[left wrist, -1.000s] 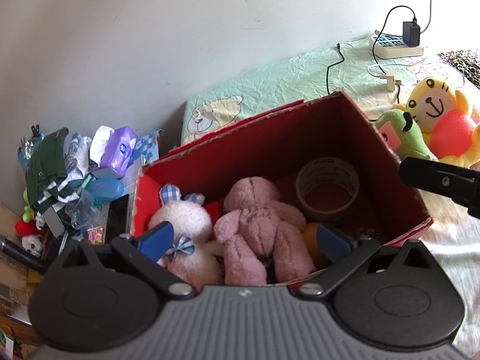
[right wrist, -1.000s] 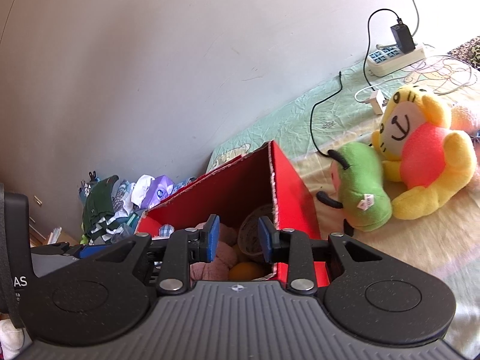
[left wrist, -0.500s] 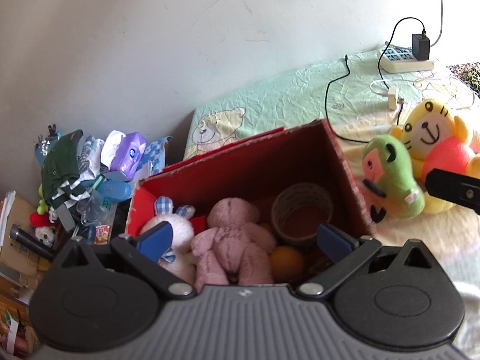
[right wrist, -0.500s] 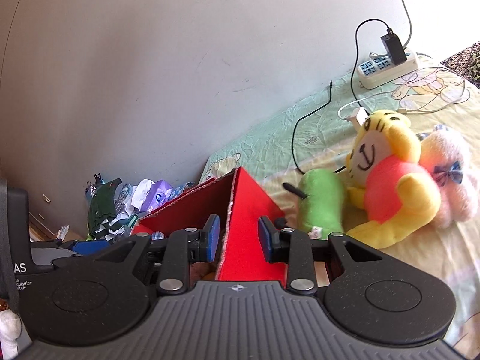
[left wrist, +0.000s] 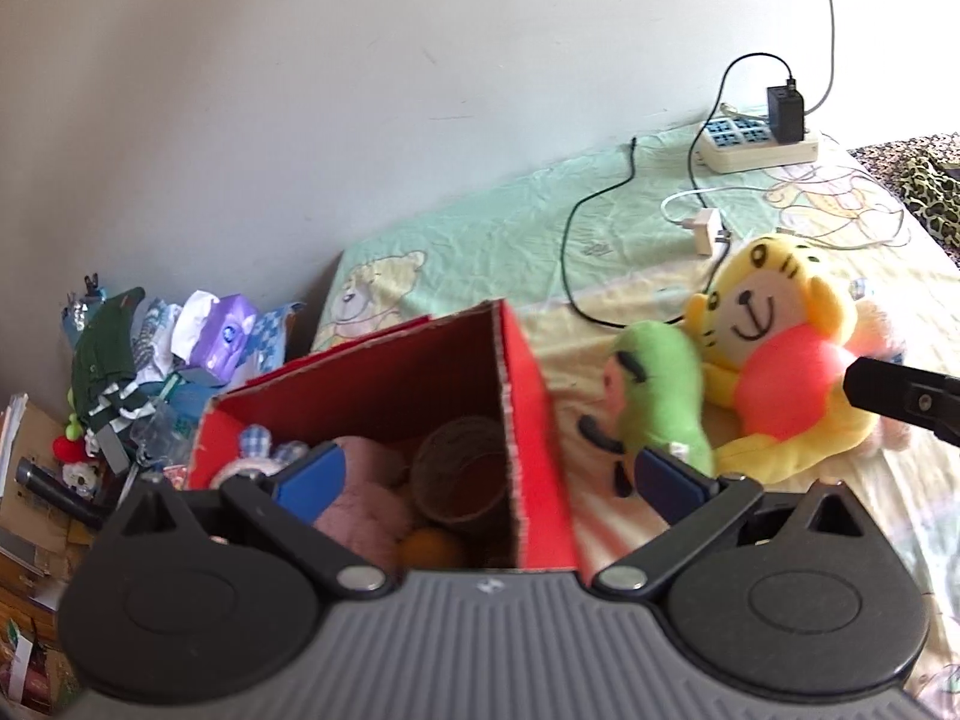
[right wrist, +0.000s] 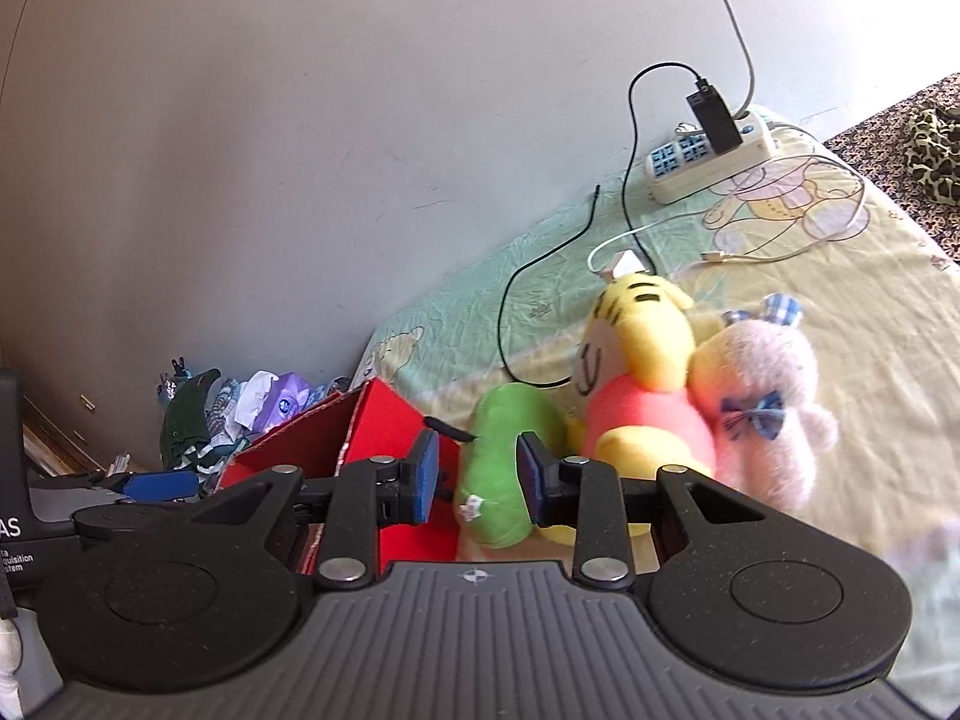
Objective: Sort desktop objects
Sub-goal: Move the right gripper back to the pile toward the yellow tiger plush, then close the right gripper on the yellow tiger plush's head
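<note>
A red cardboard box (left wrist: 534, 414) stands on the bed, holding a pink plush (left wrist: 360, 504), a tape roll (left wrist: 462, 474), an orange ball (left wrist: 429, 546) and a white bunny's checked ear (left wrist: 255, 441). My left gripper (left wrist: 492, 477) hovers over the box's right wall, open wide and empty. Right of the box lie a green plush (right wrist: 510, 450), a yellow tiger plush (right wrist: 636, 384) and a pale pink bunny plush (right wrist: 768, 414). My right gripper (right wrist: 478, 482) is narrowly open in front of the green plush, with nothing between its fingers.
A power strip (right wrist: 708, 156) with a black charger and trailing cables (right wrist: 540, 258) lies on the sheet near the wall. Left of the bed is a heap of clutter with a purple tissue pack (left wrist: 228, 336). A leopard-print fabric (right wrist: 936, 144) lies at far right.
Both grippers have shifted right, away from the box interior and toward the plush toys. The green plush now sits in line with the right gripper's fingers. Neither gripper's opening has changed.
</note>
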Motion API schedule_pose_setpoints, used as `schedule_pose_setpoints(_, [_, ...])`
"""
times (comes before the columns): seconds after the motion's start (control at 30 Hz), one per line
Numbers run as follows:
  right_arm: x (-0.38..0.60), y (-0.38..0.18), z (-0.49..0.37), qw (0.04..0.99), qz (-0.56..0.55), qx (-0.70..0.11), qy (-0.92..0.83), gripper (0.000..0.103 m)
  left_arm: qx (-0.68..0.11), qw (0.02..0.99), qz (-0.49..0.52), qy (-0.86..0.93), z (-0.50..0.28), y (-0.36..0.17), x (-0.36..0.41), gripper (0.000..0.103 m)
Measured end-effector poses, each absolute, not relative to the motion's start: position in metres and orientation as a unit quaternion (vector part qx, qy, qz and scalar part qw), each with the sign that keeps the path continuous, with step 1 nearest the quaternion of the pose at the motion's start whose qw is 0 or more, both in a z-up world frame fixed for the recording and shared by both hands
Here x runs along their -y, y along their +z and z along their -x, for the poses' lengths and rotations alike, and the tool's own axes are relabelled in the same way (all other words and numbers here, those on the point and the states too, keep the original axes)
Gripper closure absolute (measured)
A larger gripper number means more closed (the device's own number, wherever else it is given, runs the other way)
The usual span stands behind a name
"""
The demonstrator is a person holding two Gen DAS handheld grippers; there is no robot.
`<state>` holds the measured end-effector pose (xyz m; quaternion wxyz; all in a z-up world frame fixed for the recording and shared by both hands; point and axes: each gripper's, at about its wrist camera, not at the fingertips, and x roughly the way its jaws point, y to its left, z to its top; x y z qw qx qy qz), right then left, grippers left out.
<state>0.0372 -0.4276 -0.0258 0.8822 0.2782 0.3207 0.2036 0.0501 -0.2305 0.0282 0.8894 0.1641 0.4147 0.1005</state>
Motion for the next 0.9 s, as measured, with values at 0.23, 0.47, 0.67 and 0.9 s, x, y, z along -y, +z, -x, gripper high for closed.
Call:
schedule_pose_setpoints(0.23, [0.458, -0.034, -0.041, 0.880, -0.281, -0.330, 0.193, 0.070, -0.427, 0.886, -0.163, 0.082, -0.059, 0.018, 0.265, 0.000])
schedule_pose_setpoints(0.47, [0.485, -0.047, -0.048, 0.876, -0.289, -0.343, 0.177, 0.070, -0.444, 0.879, -0.163, 0.056, -0.071, 0.002, 0.294, 0.000])
schedule_pose_setpoints(0.67, [0.509, -0.069, -0.059, 0.869, -0.300, -0.362, 0.155, 0.064, -0.461, 0.881, -0.110, -0.022, -0.076, -0.024, 0.312, 0.000])
schedule_pose_setpoints(0.9, [0.536, -0.099, -0.080, 0.850, -0.329, -0.391, 0.130, 0.064, -0.469, 0.875, -0.056, -0.108, -0.080, -0.055, 0.330, 0.000])
